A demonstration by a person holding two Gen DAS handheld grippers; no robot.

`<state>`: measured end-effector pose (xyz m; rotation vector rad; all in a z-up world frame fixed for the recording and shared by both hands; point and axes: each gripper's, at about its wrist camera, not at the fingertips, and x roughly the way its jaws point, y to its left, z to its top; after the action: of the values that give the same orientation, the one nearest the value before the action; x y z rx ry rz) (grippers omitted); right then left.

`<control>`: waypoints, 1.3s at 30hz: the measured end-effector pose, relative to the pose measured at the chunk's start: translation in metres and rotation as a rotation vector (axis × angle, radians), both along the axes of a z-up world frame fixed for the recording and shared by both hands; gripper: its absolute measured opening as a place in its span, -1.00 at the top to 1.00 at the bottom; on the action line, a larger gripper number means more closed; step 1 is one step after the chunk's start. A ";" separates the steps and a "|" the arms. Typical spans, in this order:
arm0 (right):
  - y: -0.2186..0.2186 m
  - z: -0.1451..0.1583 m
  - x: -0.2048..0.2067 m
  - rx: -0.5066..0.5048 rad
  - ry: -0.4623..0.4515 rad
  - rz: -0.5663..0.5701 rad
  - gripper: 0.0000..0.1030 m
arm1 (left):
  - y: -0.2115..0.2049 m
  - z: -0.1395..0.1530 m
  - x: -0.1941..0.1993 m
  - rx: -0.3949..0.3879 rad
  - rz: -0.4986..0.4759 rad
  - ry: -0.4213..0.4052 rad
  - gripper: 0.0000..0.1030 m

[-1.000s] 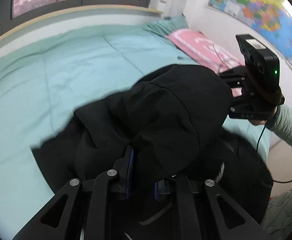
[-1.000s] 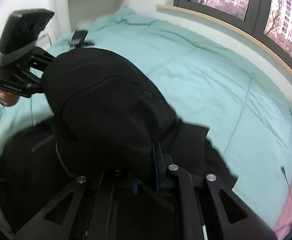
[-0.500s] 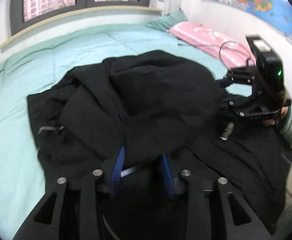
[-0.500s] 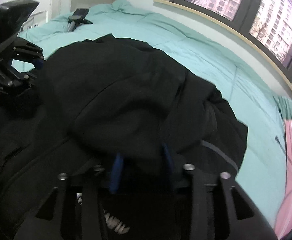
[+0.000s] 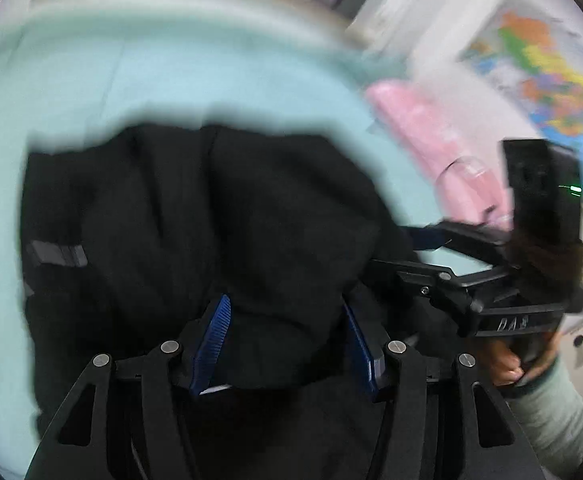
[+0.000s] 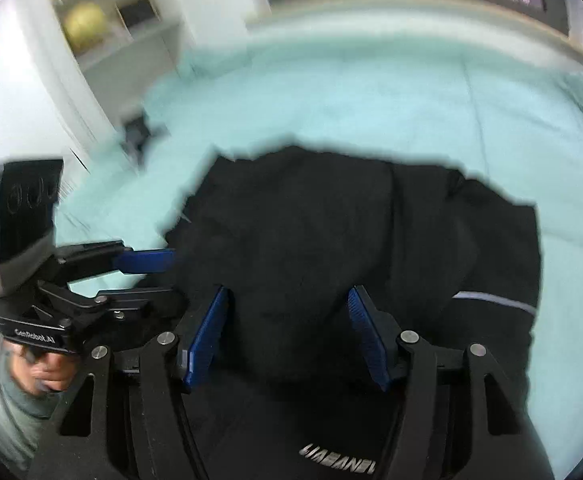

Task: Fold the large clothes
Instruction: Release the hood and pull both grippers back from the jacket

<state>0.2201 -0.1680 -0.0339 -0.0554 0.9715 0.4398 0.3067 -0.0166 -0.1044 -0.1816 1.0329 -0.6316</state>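
**A:** Setting?
**B:** Bedroom. Wide bed under a pale teal quilted cover (image 6: 371, 92); window along the far wall; white open shelving (image 6: 103, 28) at far left in the right wrist view; coloured wall map (image 5: 539, 60) and a pink pillow (image 5: 419, 128) at right in the left wrist view. Both views are motion-blurred.

**A:** Item one, the task's thing?
**B:** Large black fabric jacket (image 6: 351, 240), grey reflective strip on one sleeve, silver lettering near the hem. Lies on the bed cover, bunched in a heap with an upper layer doubled over the lower, near the bed's near edge.

**A:** Left gripper (image 5: 287, 336)?
**B:** Black frame, blue ribbed pads. Jaws spread apart, a hump of the black cloth sitting loose between them, not pinched.

**A:** Right gripper (image 6: 287, 332)?
**B:** Same make. Jaws likewise parted, cloth lying between and under them, unclamped. The two tools sit side by side, close together.

**A:** Step in hand?
**B:** By my judgement, a fold has been laid over and let go; the heap looks uneven, so the work seems only partly done.

**A:** Next move calls for?
**B:** Probably picking a fresh edge or sleeve, closing on a single layer only, then smoothing or folding again.
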 end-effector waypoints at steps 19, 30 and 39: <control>-0.041 -0.066 -0.075 -0.192 0.170 -0.135 -0.17 | 0.024 -0.066 -0.077 0.049 0.136 0.146 -0.12; -0.077 -0.045 -0.149 -0.089 0.032 -0.208 -0.18 | 0.078 0.011 -0.177 0.052 0.195 -0.072 -0.12; -0.165 -0.023 -0.228 -0.088 -0.025 -0.417 -0.18 | 0.174 -0.009 -0.239 -0.006 0.376 -0.006 -0.12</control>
<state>-0.0079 -0.3329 -0.0571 0.0620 0.9482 0.0125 0.0677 0.1578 -0.1138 -0.3689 0.9592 -0.2941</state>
